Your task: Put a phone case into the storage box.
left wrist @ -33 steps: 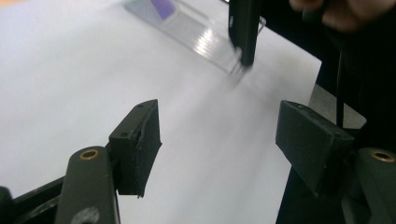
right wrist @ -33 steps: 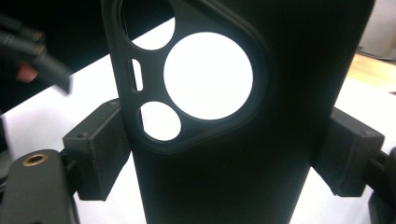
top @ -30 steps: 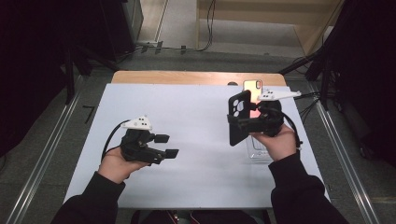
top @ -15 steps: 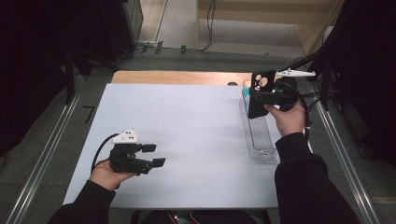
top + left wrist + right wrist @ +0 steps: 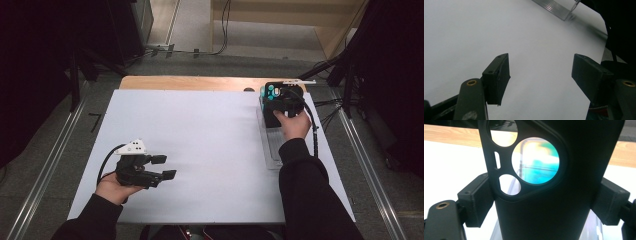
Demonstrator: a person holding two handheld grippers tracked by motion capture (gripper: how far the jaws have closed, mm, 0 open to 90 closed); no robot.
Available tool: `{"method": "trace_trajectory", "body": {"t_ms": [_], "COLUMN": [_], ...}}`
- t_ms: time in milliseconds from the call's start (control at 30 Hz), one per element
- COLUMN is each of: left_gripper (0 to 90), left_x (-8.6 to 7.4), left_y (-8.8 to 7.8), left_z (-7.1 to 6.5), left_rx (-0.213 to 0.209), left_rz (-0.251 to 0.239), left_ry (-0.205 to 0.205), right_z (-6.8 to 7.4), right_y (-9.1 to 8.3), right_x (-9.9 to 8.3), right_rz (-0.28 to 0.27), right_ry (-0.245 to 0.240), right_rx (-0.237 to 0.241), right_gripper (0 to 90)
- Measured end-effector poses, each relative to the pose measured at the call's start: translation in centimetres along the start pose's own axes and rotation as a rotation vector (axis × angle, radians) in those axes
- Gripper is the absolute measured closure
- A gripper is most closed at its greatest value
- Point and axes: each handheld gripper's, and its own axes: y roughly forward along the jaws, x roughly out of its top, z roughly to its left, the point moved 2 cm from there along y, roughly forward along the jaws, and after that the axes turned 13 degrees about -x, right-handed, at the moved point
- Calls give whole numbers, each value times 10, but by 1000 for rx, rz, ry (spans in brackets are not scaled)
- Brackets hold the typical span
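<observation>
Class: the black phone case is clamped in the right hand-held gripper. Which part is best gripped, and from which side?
Grip the black phone case across its two long side edges, below the camera cut-outs, as the right hand-held gripper does: those edges are flat and parallel, while the cut-out end is thin and open.

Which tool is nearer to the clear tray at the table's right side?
Right. The right tool holds a black phone case over the clear tray; the left tool is far across the table.

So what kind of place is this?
Probably a lab recording station: a white-topped table ringed by black curtains, cables on the floor, and a person working handheld grippers, the right gripper clamping a black phone case.
</observation>
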Motion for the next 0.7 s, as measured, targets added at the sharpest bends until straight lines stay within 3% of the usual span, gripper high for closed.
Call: {"method": "trace_trajectory", "body": {"t_ms": [267, 433, 500, 700], "left_gripper": [311, 311, 311, 309], "left_x": [-1, -2, -2, -3], "left_y": [0, -1, -3, -5], "left_z": [2, 5, 6, 9], "left_rx": [-10, -3, -1, 14], "left_rz": [-4, -8, -18, -37], "left_ry": [-4, -14, -22, -45], "right_z": [-1, -4, -5, -8], "right_y": [23, 25, 23, -2], "right_x": [-1, 2, 3, 4], "right_rz": [3, -22, -11, -16], "right_ry": [21, 53, 34, 29], "right_rx": [9, 64, 41, 57], "right_gripper": [115, 12, 0, 0]}}
